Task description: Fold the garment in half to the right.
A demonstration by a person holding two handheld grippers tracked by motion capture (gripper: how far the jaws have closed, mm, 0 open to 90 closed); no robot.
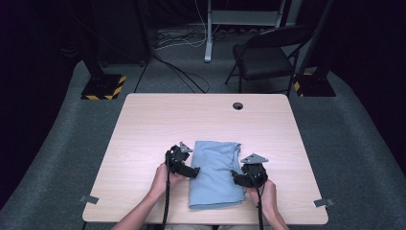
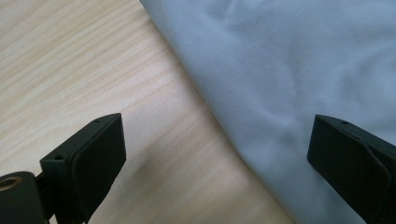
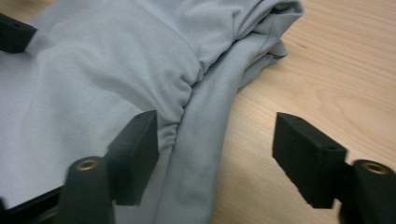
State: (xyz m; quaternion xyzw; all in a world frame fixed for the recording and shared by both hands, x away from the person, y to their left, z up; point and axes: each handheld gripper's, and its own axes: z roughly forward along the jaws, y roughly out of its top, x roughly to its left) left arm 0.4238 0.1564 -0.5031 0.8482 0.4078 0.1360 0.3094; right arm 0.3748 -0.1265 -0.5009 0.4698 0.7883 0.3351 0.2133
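One folded light-blue cloth (image 1: 215, 173) lies in the lower middle of the high view on one pale wooden table (image 1: 158, 120), with two grippers beside it: the left gripper (image 1: 194, 171) at its left edge and the right gripper (image 1: 235, 176) at its right edge. Both stand released, each with one jaw over the fabric and one over bare wood, nothing clamped between them. In the right gripper view the cloth's bunched fold (image 3: 187, 88) hides its lower layers, and its left part runs off the frame.

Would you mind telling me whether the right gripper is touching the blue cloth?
Touching: in the right gripper view, one jaw of the open right gripper rests against the bunched cloth.
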